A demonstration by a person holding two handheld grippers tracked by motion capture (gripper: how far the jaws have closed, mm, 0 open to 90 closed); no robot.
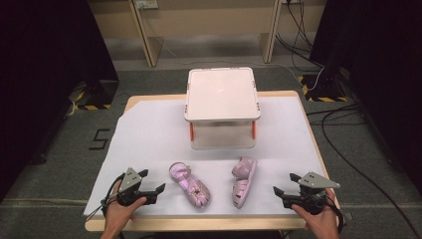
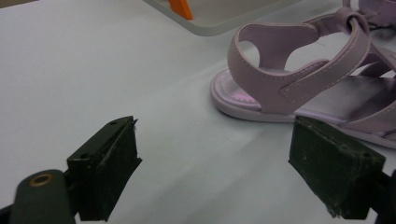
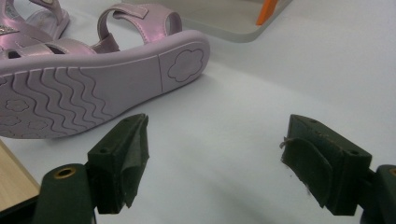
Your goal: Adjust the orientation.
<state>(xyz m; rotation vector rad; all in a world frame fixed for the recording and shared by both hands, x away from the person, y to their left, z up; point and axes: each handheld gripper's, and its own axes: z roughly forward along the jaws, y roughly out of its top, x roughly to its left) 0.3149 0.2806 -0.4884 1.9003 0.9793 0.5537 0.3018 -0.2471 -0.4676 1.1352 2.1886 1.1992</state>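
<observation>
High view: two pink sandals lie on the white-covered tabletop point(image 1: 149, 129) in front of a white lidded box point(image 1: 222, 94), the left sandal point(image 1: 189, 184) upright and the right sandal point(image 1: 243, 181) tipped on its side, with the left gripper point(image 1: 149, 191) and right gripper point(image 1: 279, 193) flanking them, presumably one per shoe. Left gripper view: the fingers point(image 2: 106, 168) stand apart and empty, the upright sandal's heel strap just beyond. Right gripper view: the fingers point(image 3: 122, 161) likewise gape, facing the tipped sandal's wavy sole.
</observation>
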